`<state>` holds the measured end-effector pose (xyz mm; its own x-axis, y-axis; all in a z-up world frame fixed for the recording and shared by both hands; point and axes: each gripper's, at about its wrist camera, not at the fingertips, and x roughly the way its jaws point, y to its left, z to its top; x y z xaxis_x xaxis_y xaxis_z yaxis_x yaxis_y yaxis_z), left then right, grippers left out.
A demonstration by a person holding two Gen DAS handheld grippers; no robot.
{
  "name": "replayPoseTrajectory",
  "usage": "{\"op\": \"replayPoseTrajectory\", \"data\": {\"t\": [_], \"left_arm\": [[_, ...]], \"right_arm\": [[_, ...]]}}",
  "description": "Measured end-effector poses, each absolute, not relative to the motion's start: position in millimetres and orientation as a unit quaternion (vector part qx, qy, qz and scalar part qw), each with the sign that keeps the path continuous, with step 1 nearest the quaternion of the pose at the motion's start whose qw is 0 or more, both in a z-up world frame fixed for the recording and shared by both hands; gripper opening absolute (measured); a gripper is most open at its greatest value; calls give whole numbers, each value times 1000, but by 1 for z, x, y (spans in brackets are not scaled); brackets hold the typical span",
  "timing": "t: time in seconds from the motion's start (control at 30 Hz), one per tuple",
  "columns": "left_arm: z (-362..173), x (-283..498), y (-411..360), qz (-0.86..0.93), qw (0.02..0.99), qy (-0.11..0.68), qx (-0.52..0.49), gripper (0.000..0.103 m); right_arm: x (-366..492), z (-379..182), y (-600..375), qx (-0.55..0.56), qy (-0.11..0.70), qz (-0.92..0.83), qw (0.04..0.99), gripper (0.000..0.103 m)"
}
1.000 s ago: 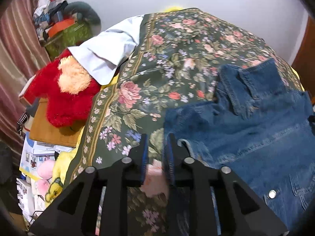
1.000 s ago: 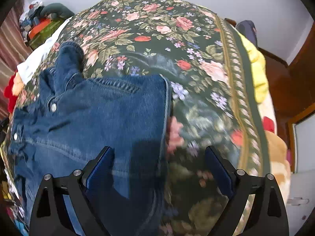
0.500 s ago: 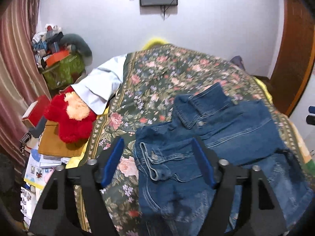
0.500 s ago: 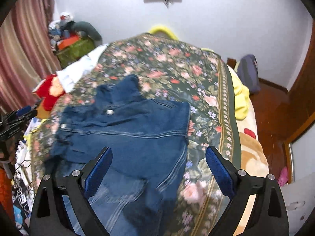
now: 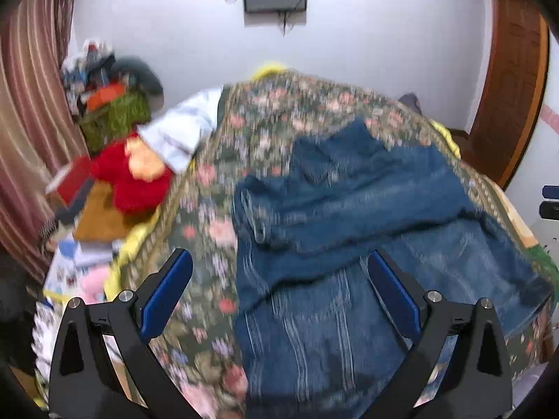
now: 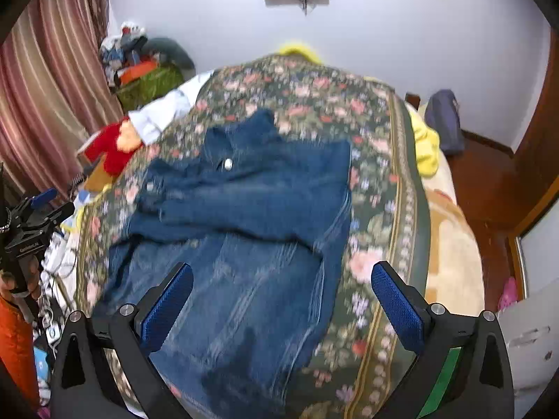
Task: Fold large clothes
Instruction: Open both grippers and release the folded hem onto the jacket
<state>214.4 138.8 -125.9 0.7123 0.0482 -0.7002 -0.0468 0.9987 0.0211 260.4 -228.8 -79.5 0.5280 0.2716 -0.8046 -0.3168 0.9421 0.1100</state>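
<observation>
Left hand-held gripper [image 5: 279, 289] opening, empty, above seemingly folded denim jacket [image 5: 349, 202]

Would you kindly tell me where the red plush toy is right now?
The red plush toy sits at the floral-covered bed's left edge in both wrist views, beside the pale blue shirt and the striped curtain.

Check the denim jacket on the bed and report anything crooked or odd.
The denim jacket lies skewed on the floral bedspread: its upper part is folded across unevenly, with one cuffed sleeve bunched at the left edge. Both grippers hang open above it, holding nothing.
</observation>
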Motion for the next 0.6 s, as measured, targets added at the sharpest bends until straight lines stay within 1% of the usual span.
{"op": "replayPoseTrajectory", "data": {"t": [0.17,0.3,0.47,0.6], "left_arm": [[-173,197,157,38,899,433,-44,102],[-211,190,176,54,866,492,-73,102],[-253,171,194,66,833,541,-96,102],[-285,159,202,59,805,575,-134,102]], "right_arm": [[244,-105,-229,-22,490,173,854,102],[240,-132,-230,-9,525,179,832,102],[234,-162,-240,52,568,189,799,102],[226,-175,-243,75,589,202,779,102]]}}
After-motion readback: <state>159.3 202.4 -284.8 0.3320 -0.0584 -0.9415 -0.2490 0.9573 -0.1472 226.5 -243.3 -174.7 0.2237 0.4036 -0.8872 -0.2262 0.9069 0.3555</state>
